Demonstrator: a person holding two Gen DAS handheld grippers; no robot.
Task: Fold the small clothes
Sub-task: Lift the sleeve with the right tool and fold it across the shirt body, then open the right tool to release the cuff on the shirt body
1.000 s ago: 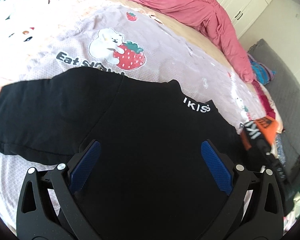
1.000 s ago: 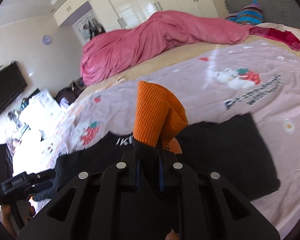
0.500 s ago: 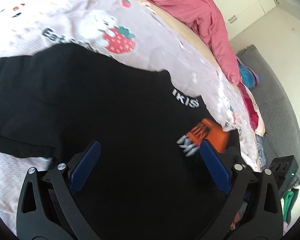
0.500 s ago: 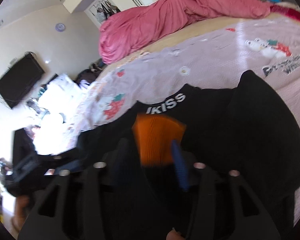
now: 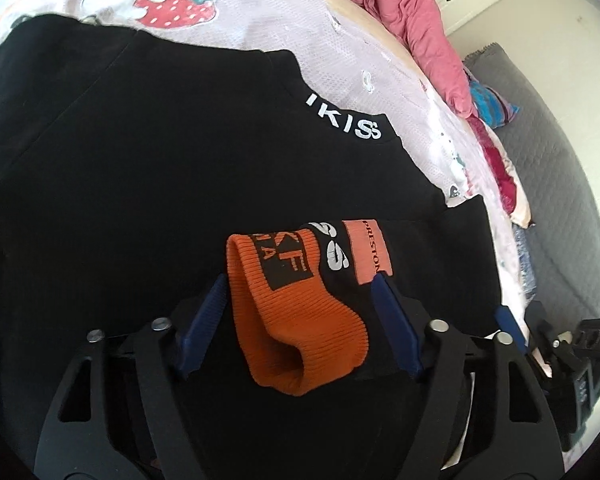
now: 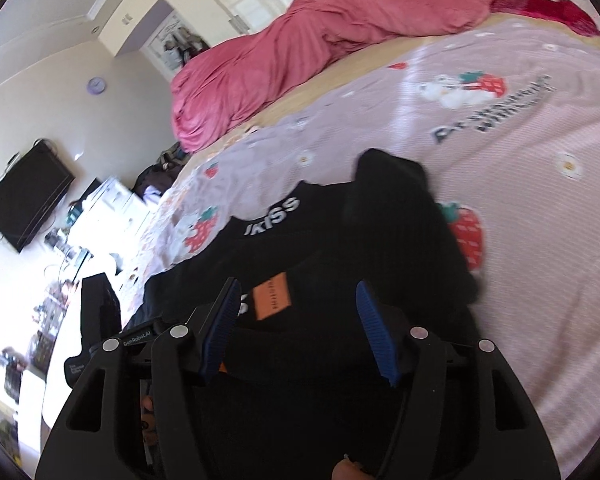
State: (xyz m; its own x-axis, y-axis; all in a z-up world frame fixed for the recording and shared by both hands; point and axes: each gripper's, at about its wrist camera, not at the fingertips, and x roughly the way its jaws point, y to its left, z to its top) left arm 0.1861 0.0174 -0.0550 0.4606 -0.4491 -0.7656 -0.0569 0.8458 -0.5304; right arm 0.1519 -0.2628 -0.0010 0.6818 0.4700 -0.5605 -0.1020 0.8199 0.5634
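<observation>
Now lying flat on the strawberry-print bedspread (image 5: 340,52): black sweatshirt (image 5: 148,168), orange cuff (image 5: 292,320) folded onto its middle. Left gripper (image 5: 300,320) just closing, half-open fingers flanking that cuff, contact unclear. Right gripper (image 6: 296,328) just opening, half spread over the sweatshirt, gripping nothing.

bare bedsheet (image 6: 540,208) beyond black top (image 5: 180,160), pink duvet (image 6: 300,48) behind

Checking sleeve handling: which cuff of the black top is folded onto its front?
The orange cuff between the left gripper jaws; the other sleeve's end lies spread on the bedsheet.
</observation>
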